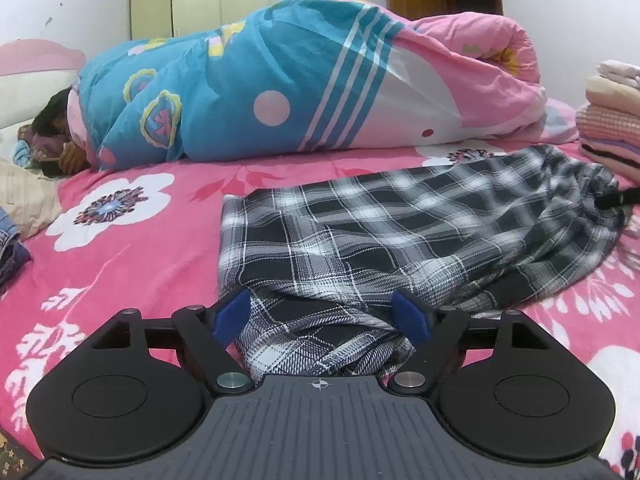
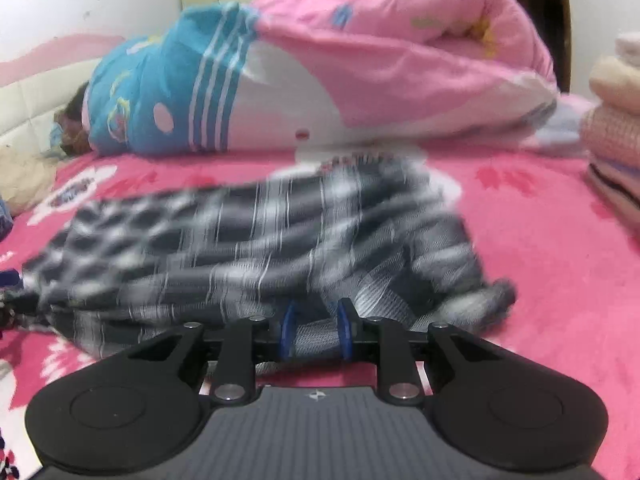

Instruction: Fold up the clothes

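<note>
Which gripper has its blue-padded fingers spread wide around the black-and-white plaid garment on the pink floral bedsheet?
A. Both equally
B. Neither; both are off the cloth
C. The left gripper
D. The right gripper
C: the left gripper has its pads far apart with the black-and-white plaid garment bunched loosely between them, while the right gripper has its pads drawn close on a fold of that cloth.

This is a home bedroom: a bed with a pink flowered sheet (image 1: 132,248), a rolled quilt (image 1: 304,80), a wardrobe (image 1: 196,0) and a stack of folded clothes (image 1: 612,120).
</note>
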`<state>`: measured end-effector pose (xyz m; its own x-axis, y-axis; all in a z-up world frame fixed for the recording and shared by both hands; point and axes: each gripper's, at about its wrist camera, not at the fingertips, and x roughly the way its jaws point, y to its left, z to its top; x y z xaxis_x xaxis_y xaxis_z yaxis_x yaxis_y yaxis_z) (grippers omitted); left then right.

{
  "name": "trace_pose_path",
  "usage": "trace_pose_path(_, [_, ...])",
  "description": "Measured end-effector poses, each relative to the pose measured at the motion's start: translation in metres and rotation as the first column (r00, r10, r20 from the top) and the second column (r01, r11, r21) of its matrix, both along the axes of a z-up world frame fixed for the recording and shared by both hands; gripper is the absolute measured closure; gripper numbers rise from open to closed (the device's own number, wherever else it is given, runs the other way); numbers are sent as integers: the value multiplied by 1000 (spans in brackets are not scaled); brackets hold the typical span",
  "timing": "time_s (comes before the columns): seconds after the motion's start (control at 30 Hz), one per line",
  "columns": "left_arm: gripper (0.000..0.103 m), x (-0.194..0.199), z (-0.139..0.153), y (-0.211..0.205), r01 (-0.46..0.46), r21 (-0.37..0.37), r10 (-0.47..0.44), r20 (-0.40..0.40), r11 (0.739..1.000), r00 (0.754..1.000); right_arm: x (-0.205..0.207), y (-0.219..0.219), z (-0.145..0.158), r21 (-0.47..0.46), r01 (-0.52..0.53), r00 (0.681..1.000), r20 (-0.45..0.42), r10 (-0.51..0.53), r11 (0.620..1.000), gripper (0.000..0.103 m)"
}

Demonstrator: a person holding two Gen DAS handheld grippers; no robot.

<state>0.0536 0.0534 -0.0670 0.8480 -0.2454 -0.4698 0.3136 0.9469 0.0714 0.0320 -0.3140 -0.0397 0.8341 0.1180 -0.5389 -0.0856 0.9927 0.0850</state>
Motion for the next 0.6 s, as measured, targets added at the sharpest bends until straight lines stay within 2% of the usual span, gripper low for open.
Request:
trace_pose_path(0.13, [19,0,-1,0,-13,-1,13,0,1000,1000,11,-4,0,-32,-22,997,73,24,999,78])
trace_pose_path(0.2, [17,1,-1,1,-16,-5,15,-4,1000,1000,21,-14,-16,-89,-2,1000,24,5,996,79])
trace_pose_path(0.23, [16,2,-1,1,-17,-7,17,-6,1000,1000,24,-24,-25,-67,1,1000,-16,-2,998,80])
trace_pose_path(0.27, [16,2,-1,1,-18,-8,18,-9,1000,1000,22,-33,-26,-8,4,1000,-16,-5,1000,81])
trace_pose_path(0.3, [15,3,-1,1,-20,-10,20,-11,1000,1000,20,-39,-22,18,14,1000,-24,-14,1000,82])
trace_pose_path(0.33, [14,3,-1,2,-21,-12,21,-13,1000,1000,18,-39,-18,4,19,999,-29,-19,1000,82])
trace_pose_path(0.43, [13,4,-1,2,-26,-16,26,-19,1000,999,15,-26,-9,-78,6,1000,-24,-8,997,80])
trace_pose_path(0.6, [10,4,-1,2,-34,-16,34,-17,999,999,38,-9,17,-78,-21,998,50,25,997,80])
